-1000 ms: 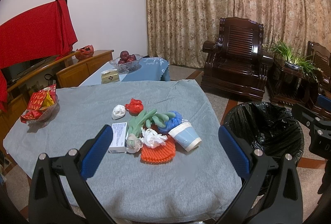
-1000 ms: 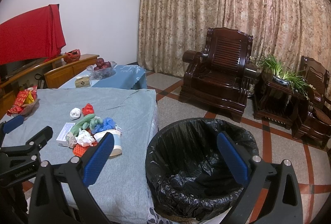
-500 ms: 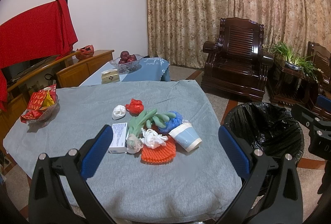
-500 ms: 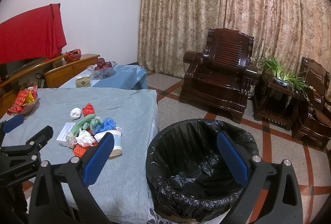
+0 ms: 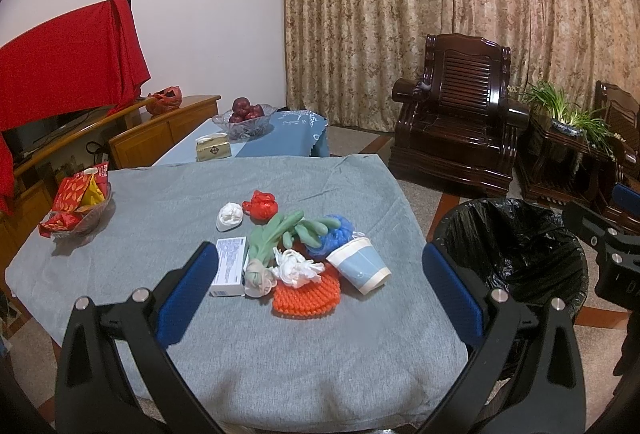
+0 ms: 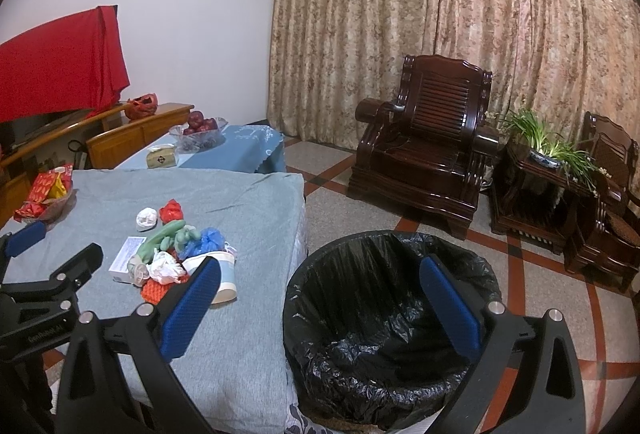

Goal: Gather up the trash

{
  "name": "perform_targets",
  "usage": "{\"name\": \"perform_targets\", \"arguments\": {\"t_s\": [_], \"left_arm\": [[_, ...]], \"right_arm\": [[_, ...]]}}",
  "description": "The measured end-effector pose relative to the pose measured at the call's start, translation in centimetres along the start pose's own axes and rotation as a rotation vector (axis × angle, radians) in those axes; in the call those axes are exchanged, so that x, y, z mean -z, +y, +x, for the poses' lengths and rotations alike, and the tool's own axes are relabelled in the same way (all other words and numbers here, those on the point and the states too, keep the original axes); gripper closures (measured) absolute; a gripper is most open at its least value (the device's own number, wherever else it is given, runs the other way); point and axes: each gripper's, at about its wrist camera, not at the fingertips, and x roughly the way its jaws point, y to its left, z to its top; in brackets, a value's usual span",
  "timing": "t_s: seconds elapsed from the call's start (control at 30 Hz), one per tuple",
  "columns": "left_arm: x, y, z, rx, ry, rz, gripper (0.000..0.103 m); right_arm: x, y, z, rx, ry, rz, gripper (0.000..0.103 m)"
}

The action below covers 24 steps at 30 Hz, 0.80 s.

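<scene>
A heap of trash lies mid-table on the grey cloth point(image 5: 280, 346): a blue paper cup point(image 5: 359, 267) on its side, an orange knitted piece point(image 5: 306, 296), crumpled white tissue point(image 5: 298, 266), a green glove point(image 5: 280, 234), a blue bag point(image 5: 334, 234), a white box point(image 5: 230, 266), a white wad point(image 5: 230, 215) and a red wad point(image 5: 261, 205). My left gripper point(image 5: 320, 282) hangs open in front of the heap, holding nothing. My right gripper point(image 6: 320, 298) is open over the near rim of the black-lined bin point(image 6: 392, 326), empty.
A bowl of red snack packets point(image 5: 76, 205) sits at the table's left edge. Behind stand a blue-covered low table with a fruit bowl point(image 5: 244, 115) and a tissue box point(image 5: 213, 149), a dark wooden armchair point(image 5: 456, 125), and a plant stand point(image 5: 568, 137).
</scene>
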Motion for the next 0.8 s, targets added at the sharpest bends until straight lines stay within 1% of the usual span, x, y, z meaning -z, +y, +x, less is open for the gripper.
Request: {"name": "perform_targets", "arguments": {"t_s": [0.43, 0.53, 0.57, 0.6, 0.67, 0.73, 0.8], "left_arm": [[0.0, 0.1, 0.1, 0.007, 0.004, 0.0, 0.005], [0.8, 1.2, 1.0, 0.017, 0.015, -0.011, 0.005], [1.6, 1.7, 1.1, 0.017, 0.016, -0.018, 0.005], [1.9, 2.3, 1.5, 0.01, 0.018, -0.031, 0.005], [1.9, 3.4, 3.5, -0.004, 0.02, -0.051, 0.005], [2.2, 4.7, 4.3, -0.031, 0.024, -0.067, 0.005], [2.6, 6.0, 5.3, -0.066, 0.029, -0.082, 0.005]], "right_arm": [[0.0, 0.1, 0.2, -0.003, 0.001, -0.006, 0.006], [0.0, 1.6, 0.7, -0.021, 0.005, -0.01, 0.006], [0.1, 2.0, 1.2, -0.034, 0.006, -0.011, 0.006], [0.1, 2.3, 1.7, -0.042, 0.009, -0.013, 0.006], [0.2, 3.2, 3.2, -0.068, 0.019, -0.02, 0.006], [0.3, 4.0, 4.2, -0.096, 0.022, -0.03, 0.006], [0.3, 4.9, 5.6, -0.122, 0.024, -0.047, 0.009]]}}
